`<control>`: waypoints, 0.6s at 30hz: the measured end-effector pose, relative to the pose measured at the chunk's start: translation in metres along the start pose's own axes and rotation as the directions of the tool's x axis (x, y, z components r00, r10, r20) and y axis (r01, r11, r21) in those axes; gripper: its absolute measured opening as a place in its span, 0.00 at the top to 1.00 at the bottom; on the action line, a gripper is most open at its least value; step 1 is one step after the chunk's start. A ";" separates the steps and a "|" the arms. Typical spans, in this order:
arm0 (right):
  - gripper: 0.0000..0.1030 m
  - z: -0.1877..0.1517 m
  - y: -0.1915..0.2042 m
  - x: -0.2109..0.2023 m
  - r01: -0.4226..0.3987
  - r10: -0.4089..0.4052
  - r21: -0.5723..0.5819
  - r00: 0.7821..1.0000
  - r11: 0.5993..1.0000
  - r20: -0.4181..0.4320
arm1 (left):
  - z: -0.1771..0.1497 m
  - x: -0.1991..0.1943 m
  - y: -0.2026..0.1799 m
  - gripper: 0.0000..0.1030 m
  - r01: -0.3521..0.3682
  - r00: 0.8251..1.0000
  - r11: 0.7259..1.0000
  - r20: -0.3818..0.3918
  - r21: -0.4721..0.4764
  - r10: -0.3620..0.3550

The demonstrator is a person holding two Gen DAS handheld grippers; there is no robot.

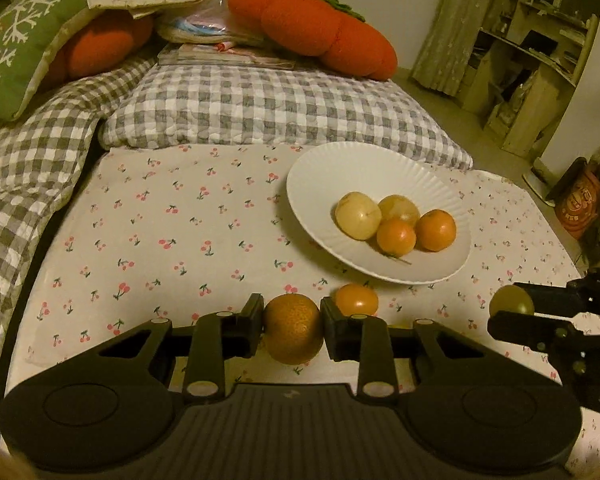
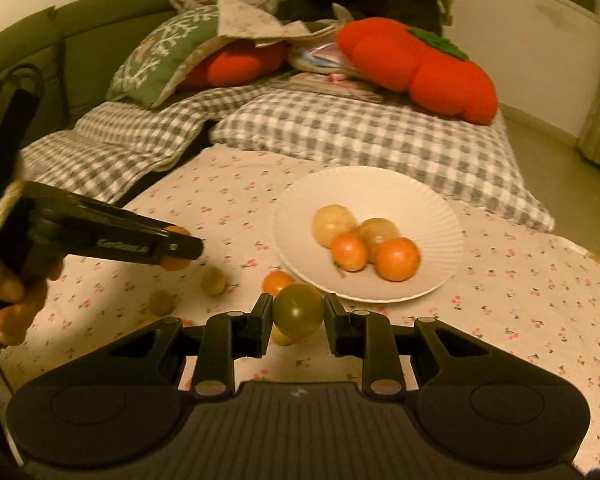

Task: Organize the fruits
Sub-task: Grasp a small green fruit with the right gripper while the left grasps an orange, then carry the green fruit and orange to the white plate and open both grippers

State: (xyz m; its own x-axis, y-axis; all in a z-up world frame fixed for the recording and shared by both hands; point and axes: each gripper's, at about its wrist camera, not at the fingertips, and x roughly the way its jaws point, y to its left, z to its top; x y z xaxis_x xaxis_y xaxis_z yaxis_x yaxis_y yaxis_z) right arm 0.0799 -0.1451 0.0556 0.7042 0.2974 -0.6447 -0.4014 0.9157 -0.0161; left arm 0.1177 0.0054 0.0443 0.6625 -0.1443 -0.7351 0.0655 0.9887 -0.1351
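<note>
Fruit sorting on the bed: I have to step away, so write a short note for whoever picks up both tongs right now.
Left tongs: shut on an orange, held above the cherry-print sheet.
Right tongs: shut on a greenish fruit, also held just short of the plate.
White plate: four fruits already in it, two pale yellow, two orange.
Still loose on the sheet: a small orange fruit beside the plate's near rim, two brownish ones further left, and at least one more partly hidden by the tongs.
Left to do: place both held fruits, then collect the loose ones.
</note>
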 end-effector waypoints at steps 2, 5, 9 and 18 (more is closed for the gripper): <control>0.76 0.001 -0.004 0.001 0.010 -0.010 0.014 1.000 1.000 0.001 | 0.004 -0.002 -0.004 0.85 -0.002 1.000 1.000 0.009 0.008 0.002; 0.76 0.002 -0.010 0.001 0.021 -0.022 0.036 1.000 0.999 0.009 | 0.011 -0.003 -0.013 0.85 0.001 1.000 1.000 0.028 0.020 -0.002; 0.76 0.003 -0.022 -0.003 0.031 -0.032 0.071 0.999 0.997 0.023 | 0.018 0.000 -0.024 0.85 0.007 0.999 1.000 0.039 0.030 -0.008; 0.76 0.008 -0.051 -0.002 0.066 -0.074 0.160 0.996 0.985 0.043 | 0.031 0.022 -0.031 0.85 0.013 0.999 1.000 0.037 -0.018 -0.012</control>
State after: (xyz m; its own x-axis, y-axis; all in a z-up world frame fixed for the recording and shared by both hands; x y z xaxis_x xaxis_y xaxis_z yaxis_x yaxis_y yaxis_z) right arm 0.1042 -0.1904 0.0640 0.7565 0.2405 -0.6081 -0.2550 0.9648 0.0642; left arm 0.1536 -0.0267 0.0527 0.6891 -0.1550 -0.7079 0.0608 0.9858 -0.1566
